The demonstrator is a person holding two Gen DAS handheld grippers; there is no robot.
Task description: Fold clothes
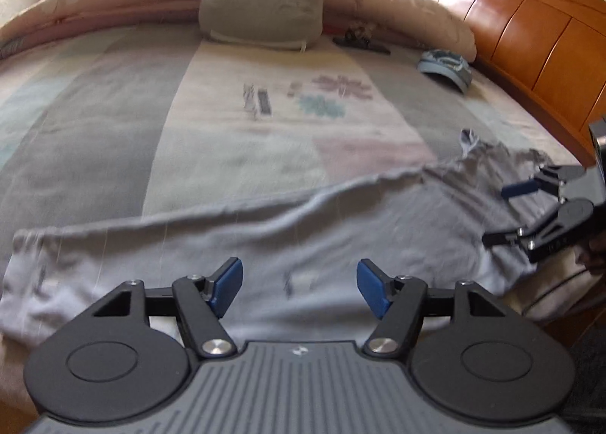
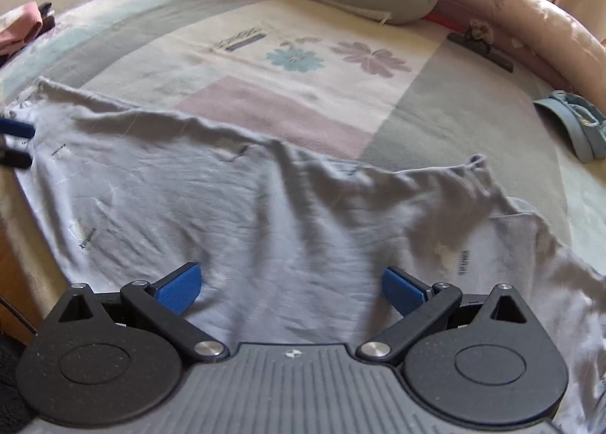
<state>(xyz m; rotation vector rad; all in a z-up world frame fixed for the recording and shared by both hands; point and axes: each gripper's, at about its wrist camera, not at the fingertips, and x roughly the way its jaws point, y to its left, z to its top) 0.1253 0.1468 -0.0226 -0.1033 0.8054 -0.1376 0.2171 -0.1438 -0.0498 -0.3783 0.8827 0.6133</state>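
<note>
Across the patterned bed (image 2: 303,100) we see the grey garment (image 2: 235,199) spread flat near its front edge; our left gripper (image 1: 299,288) and right gripper (image 2: 291,288) hover above it, jaws wide, holding nothing.

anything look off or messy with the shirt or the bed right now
The grey garment lies spread but wrinkled, its far edge rolled and wavy, one end bunched near the bed's edge. A blue cap and a dark clip lie loose on the bedspread. Nothing looks damaged or spilled.
</note>
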